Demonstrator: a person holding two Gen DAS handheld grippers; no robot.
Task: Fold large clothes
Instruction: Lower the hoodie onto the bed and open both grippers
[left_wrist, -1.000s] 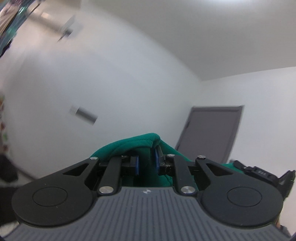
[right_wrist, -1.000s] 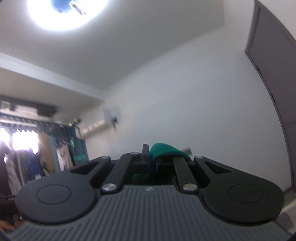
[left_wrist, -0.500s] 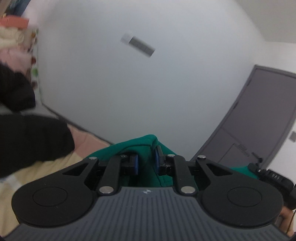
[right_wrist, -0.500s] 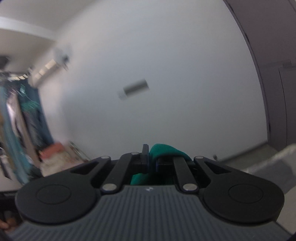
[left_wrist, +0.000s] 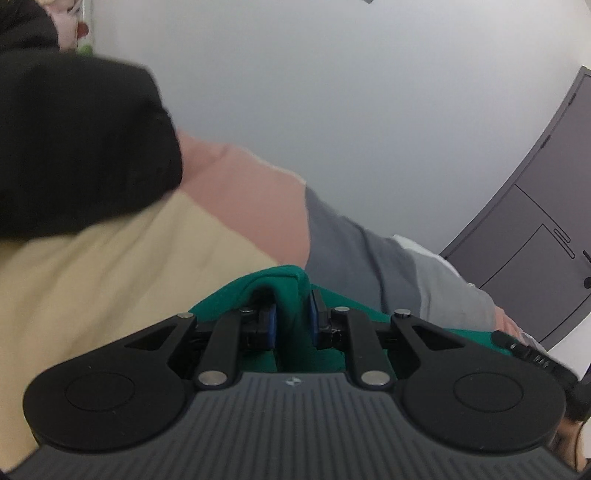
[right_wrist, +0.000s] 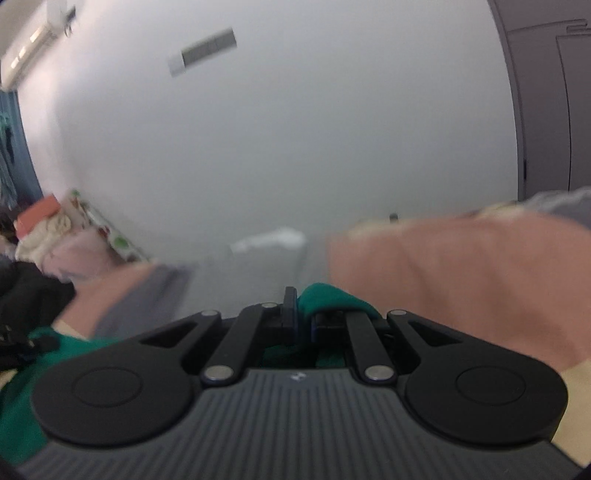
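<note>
A green garment (left_wrist: 284, 291) is bunched between the blue pads of my left gripper (left_wrist: 291, 321), which is shut on a thick fold of it. In the right wrist view another fold of the same green garment (right_wrist: 328, 299) is pinched in my right gripper (right_wrist: 303, 321), whose jaws are nearly together. More of the green cloth (right_wrist: 74, 347) trails to the lower left there. Both grippers hang low over a bed with a cover (left_wrist: 110, 280) in beige, pink and grey blocks.
A black garment (left_wrist: 74, 147) lies on the bed at the left. Piled clothes (right_wrist: 44, 232) sit by the white wall. A grey door (left_wrist: 535, 236) stands at the right. My other gripper's black body (left_wrist: 532, 354) shows at the right edge.
Both grippers have come down and tipped forward with the green garment in them. The ceiling and light have left the views; the bed and black garment have come in.
</note>
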